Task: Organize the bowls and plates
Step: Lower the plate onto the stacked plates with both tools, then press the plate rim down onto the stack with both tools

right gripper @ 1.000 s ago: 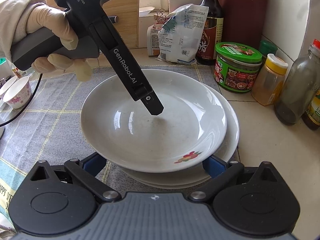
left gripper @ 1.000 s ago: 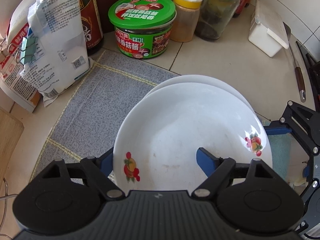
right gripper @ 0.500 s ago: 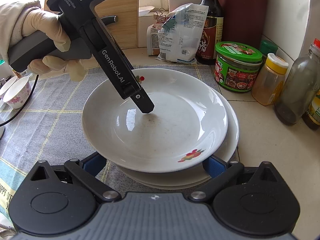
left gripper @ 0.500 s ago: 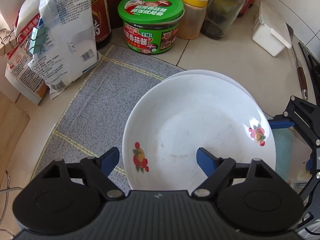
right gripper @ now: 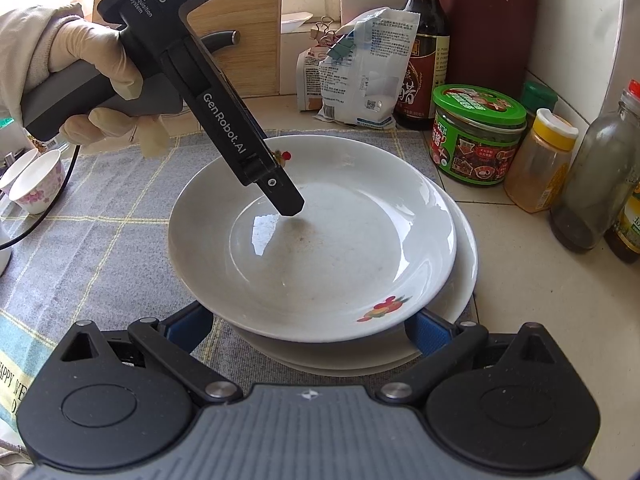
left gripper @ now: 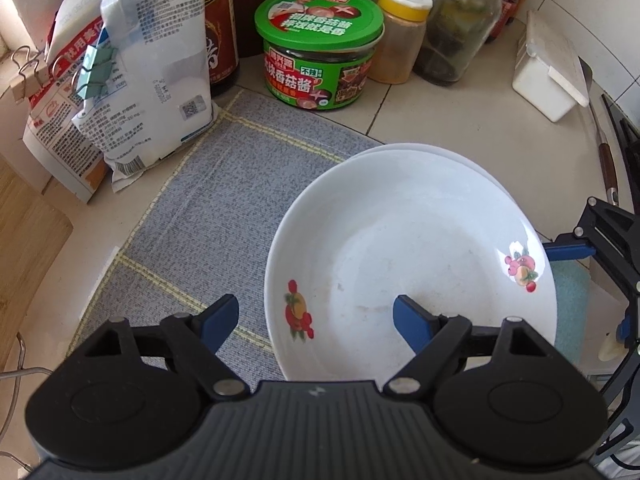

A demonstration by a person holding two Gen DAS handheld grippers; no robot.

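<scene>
A white plate with fruit decals (left gripper: 412, 256) (right gripper: 312, 240) lies on top of a second white plate (right gripper: 460, 280), on a grey checked cloth (left gripper: 224, 200). My left gripper (left gripper: 316, 322) (right gripper: 286, 204) points steeply down and is open. It straddles the top plate's near rim, with one blue finger over the cloth and the other over the plate's inside, holding nothing. My right gripper (right gripper: 310, 330) is open, its blue fingers spread on either side of the stack's near edge, below the top plate's rim. A gloved hand (right gripper: 92, 60) holds the left gripper.
Behind the plates stand a green-lidded jar (left gripper: 320, 52), a yellow-capped jar (left gripper: 400, 32), a glass bottle (left gripper: 460, 24), a dark sauce bottle (right gripper: 424, 60) and clipped bags (left gripper: 152, 80). A white box (left gripper: 548, 76) and a knife (left gripper: 604, 160) lie to the right. Small cups (right gripper: 36, 184) sit on the cloth's left.
My left gripper has drawn left and slightly up. Its outer finger, earlier tucked against the top plate's rim, now stands clear over the cloth. The right gripper has not moved.
</scene>
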